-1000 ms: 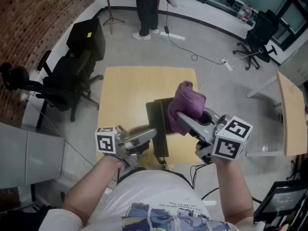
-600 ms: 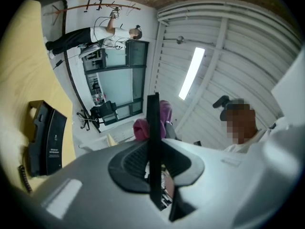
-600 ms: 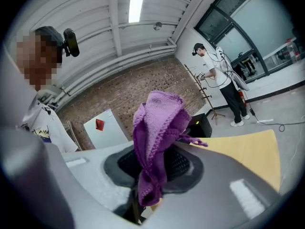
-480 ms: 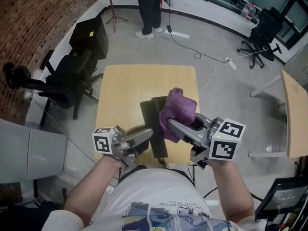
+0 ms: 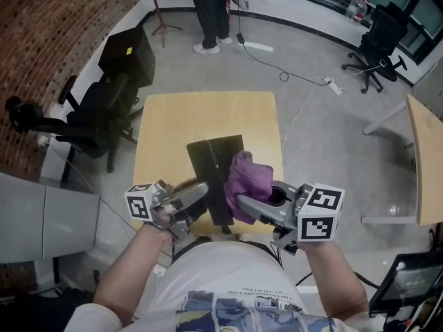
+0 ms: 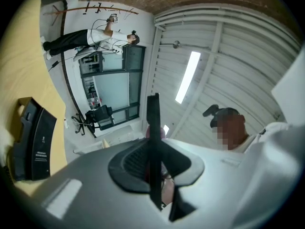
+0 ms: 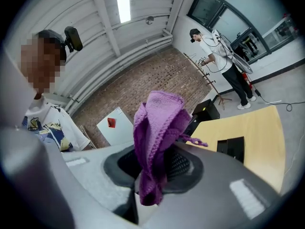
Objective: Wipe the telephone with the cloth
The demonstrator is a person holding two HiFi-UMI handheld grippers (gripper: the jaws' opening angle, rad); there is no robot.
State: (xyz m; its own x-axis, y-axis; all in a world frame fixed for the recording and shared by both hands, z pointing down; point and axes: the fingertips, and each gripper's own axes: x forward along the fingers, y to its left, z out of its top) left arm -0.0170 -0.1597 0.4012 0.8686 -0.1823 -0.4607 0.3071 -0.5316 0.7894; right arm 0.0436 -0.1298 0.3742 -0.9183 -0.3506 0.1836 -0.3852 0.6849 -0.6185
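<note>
While the left claw (image 5: 199, 191) pinches a thin black strip (image 6: 152, 128) by the telephone (image 5: 213, 159) on the surface (image 5: 208, 113), the right claw (image 5: 242, 200), clamped on the cloth (image 5: 243, 175), should press it flat, stroking evenly.

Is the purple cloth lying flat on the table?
No, the cloth is bunched up in the right gripper, clamped between its jaws.

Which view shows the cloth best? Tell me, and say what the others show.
The right gripper view: the purple cloth fills its centre, close up, knit visible, held by the right gripper. The head view shows it small, a bunch at the telephone's right edge. The left gripper view shows hardly any of it.
</note>
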